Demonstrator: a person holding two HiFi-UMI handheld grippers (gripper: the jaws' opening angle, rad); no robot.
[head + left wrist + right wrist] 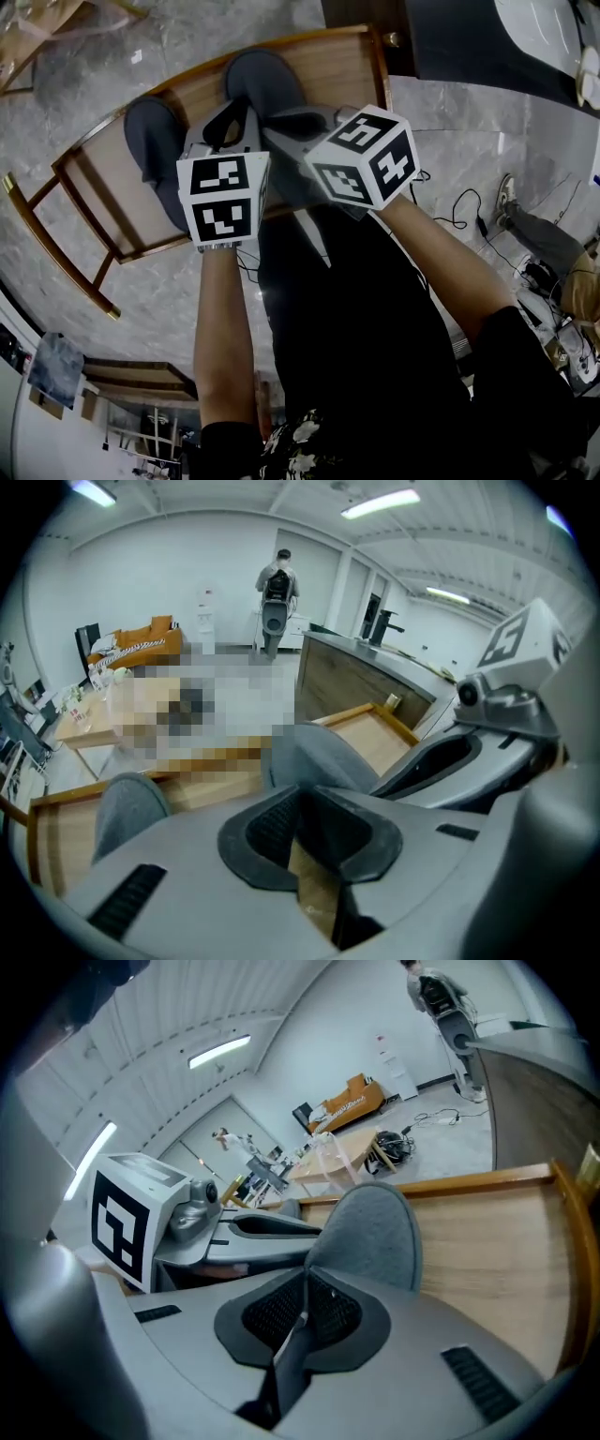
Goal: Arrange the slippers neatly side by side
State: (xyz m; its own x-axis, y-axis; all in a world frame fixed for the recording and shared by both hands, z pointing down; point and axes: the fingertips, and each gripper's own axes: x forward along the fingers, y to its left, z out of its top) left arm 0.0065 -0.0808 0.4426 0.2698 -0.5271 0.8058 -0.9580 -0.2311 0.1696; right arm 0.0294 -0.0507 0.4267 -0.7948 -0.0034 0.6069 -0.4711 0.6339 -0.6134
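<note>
Head view, right slipper (265,82) on wooden rack (349,64), its edge pinched in closed right gripper (302,1314), left slipper (153,139) beside it, apart, left gripper (300,832) jaws slightly parted, empty, black-and-white marker cubes (225,199).

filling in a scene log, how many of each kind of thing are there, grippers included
grey slippers: 2
grippers, left and right: 2
wooden rack: 1
total: 5
</note>
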